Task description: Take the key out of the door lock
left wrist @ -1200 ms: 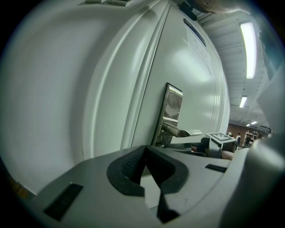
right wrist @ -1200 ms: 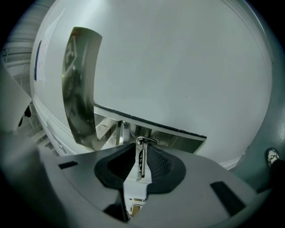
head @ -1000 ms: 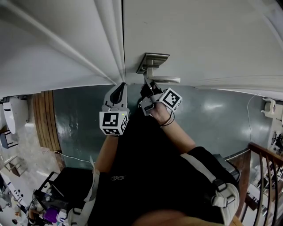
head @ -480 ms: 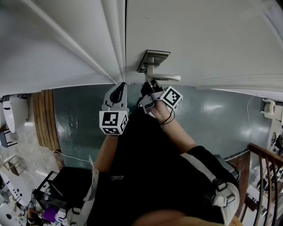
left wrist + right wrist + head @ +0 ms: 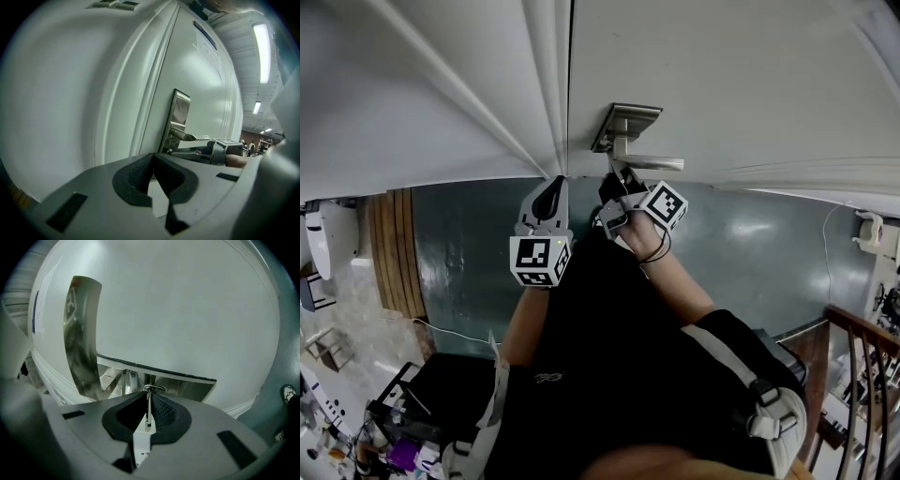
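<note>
Sitting edge-on between the pads of the right gripper (image 5: pixel 617 187), the key (image 5: pixel 148 409) shows as a thin metal strip running straight along the jaws toward the door (image 5: pixel 197 301); jaws are pressed onto its flats, nothing but the blade's thickness between them; a small metal loop shows just past the jaw tips, can't tell if it belongs to key or lock; keyhole is hidden behind the tips, so depth of seating is unconfirmed, though it looks to be in; handle (image 5: pixel 157 375) crosses horizontally just above the grip; lock plate (image 5: pixel 82 333) stands upright to the left. The relation that matters: the key's long axis is in line with the gripper and normal to the door face, so the pull should be straight back toward the person, no side or twist load; the handle overhead leaves little room to drift up. Left gripper (image 5: pixel 152 163) hangs by the door frame (image 5: pixel 546 84), jaws together on nothing, apart from the lock; right one is plainly nearer.
</note>
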The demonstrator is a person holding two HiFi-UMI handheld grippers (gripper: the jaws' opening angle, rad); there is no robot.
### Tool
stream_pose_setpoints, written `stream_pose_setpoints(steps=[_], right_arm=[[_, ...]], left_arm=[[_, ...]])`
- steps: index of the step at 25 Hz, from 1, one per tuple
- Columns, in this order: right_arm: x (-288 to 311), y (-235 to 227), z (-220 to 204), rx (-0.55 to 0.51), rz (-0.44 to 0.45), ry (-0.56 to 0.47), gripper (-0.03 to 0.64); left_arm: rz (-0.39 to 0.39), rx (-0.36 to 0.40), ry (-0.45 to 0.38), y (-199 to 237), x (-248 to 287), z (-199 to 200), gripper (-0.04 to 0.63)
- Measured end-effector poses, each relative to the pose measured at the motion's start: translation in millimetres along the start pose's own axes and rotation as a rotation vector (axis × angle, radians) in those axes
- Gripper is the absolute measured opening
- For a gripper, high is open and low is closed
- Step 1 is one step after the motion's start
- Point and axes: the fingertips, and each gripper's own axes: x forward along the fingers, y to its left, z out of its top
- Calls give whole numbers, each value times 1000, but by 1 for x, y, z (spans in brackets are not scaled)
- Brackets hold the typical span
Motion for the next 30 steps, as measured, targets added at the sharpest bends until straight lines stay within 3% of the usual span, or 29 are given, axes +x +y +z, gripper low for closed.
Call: stream_pose_setpoints(steps=[30], right_arm=[[-6,1,-3,41,-12,-32,32]], left_arm=[[-13,-13,3,-6,1,-5,23]])
